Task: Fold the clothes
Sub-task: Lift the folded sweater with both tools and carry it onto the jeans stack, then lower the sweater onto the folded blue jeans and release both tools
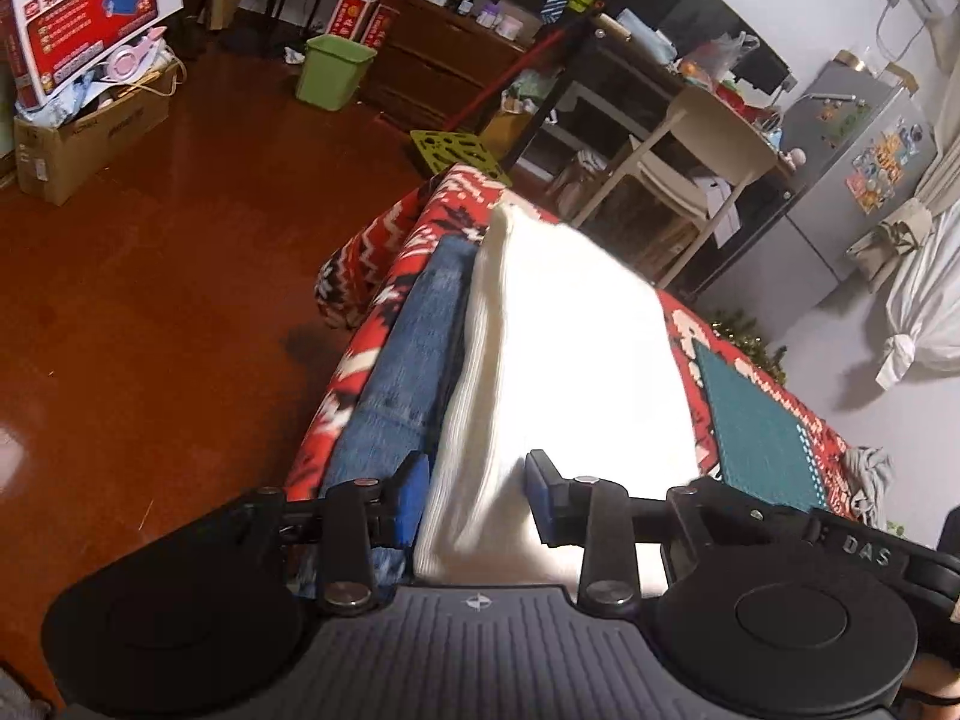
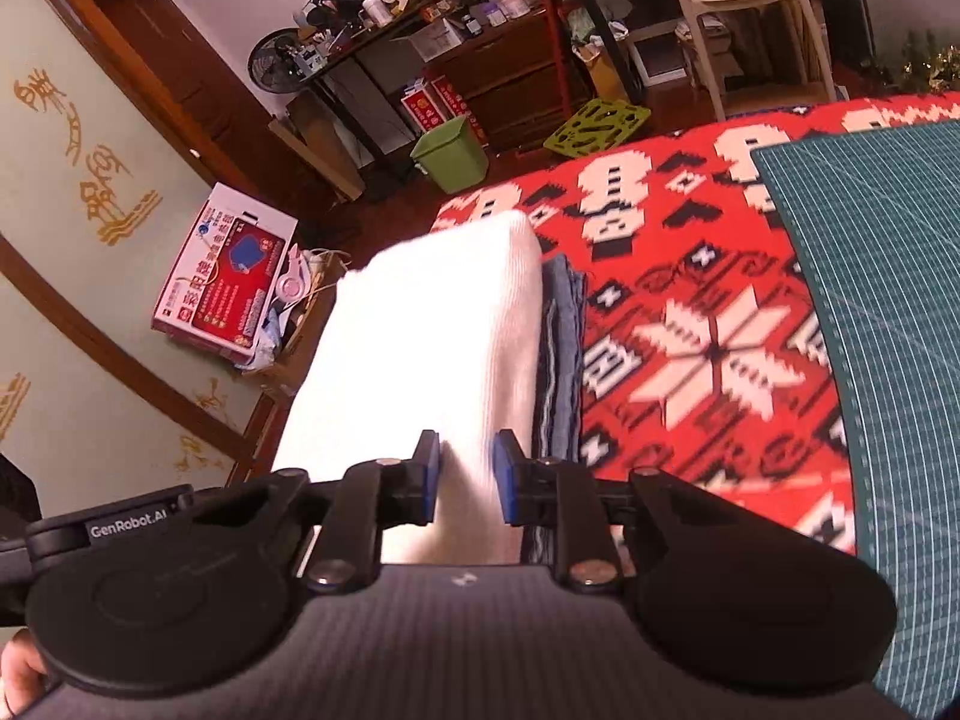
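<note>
The surface (image 2: 708,276) is covered by a red patterned cloth, with a green cutting mat (image 2: 888,312) lying on it toward its far side from the stack. Along the surface's edge over the brown floor (image 1: 150,300) lies a folded blue denim garment (image 1: 414,336), and on top of it the white knitted garment (image 1: 570,348), already folded into a thick rectangular block.

Each short end of the white block sits between a pair of tongs. The left tongs (image 1: 477,495) have their blue pads well apart, with the cloth's end between them; whether they press it I cannot tell. The right tongs (image 2: 467,477) stand narrower, pads close against a pinched ridge of the white knit, and appear to grip it.

By my reading, the white garment is being handled as a finished fold at the stack: either being set down on the denim or picked up from it. Either way, both ends must stay level so the layers do not slide apart.
</note>
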`<state>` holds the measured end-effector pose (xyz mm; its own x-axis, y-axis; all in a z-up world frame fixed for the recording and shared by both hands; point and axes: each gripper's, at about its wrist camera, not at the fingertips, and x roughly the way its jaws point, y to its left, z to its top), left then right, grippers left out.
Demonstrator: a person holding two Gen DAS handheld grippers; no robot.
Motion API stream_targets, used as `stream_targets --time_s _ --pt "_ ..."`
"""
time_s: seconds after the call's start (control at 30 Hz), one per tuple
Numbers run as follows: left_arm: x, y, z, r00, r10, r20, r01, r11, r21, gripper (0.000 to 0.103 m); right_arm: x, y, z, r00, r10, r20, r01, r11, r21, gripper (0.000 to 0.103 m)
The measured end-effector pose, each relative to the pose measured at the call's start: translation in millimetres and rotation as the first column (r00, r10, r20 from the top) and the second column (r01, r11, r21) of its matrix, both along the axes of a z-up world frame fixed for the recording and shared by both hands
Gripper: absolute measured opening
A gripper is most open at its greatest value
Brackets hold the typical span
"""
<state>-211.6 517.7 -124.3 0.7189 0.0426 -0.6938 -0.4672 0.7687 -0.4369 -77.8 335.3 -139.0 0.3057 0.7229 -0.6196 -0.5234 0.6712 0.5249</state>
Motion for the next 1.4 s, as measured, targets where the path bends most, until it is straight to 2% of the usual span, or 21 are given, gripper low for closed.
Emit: stream_targets --time_s 0.2,0.4,0.47,0.63,0.87,0.93,0.97,1.0,1.1,1.2,1.4 --pt "-14 -16 0 0.999 0.003 -0.034 -0.001 0.999 0.038 0.035 -29 -22 -4 0.998 0.056 -0.014 -0.056 0.998 0.0 0.02" --pt "-28 -24 -1 0.999 0.025 -0.043 -0.024 0.999 0.03 0.031 -57 -39 -9 0.991 0.118 0.057 -0.115 0.992 -0.047 0.017" --pt "-31 -29 -2 0.998 0.032 -0.046 -0.03 0.999 0.035 0.031 -64 -38 -11 0.983 0.133 0.126 -0.123 0.989 -0.081 0.017" --pt "-36 -36 -3 0.998 0.039 -0.044 -0.038 0.999 0.026 0.031 -75 -27 -15 0.949 0.158 0.272 -0.124 0.983 -0.136 0.018" --pt "-36 -39 -3 0.998 0.041 -0.04 -0.04 0.999 0.022 0.031 -90 -5 -18 0.892 0.202 0.403 -0.117 0.967 -0.226 0.018" --pt "-36 -41 -3 0.999 0.036 -0.041 -0.034 0.999 0.029 0.031 -99 0 -16 0.859 0.23 0.458 -0.119 0.959 -0.259 0.013" --pt "-35 -43 -2 0.999 0.034 -0.04 -0.033 0.999 0.037 0.031 -102 1 -16 0.848 0.235 0.475 -0.111 0.955 -0.275 0.005" --pt "-35 -45 0 0.999 0.033 -0.039 -0.031 0.998 0.046 0.03 -104 3 -17 0.838 0.239 0.49 -0.102 0.952 -0.289 0.004" --pt "-34 -50 5 0.999 0.03 -0.037 -0.027 0.997 0.074 0.015 -110 4 -16 0.822 0.251 0.511 -0.092 0.944 -0.317 0.004" --pt "-34 -57 10 0.999 0.02 -0.032 -0.017 0.996 0.093 0.013 -114 -1 -16 0.821 0.255 0.511 -0.095 0.944 -0.317 0.003" --pt "-29 -70 27 1.0 -0.011 -0.002 0.011 0.993 0.115 0.009 -108 -27 -9 0.87 0.222 0.44 -0.133 0.965 -0.224 0.0"
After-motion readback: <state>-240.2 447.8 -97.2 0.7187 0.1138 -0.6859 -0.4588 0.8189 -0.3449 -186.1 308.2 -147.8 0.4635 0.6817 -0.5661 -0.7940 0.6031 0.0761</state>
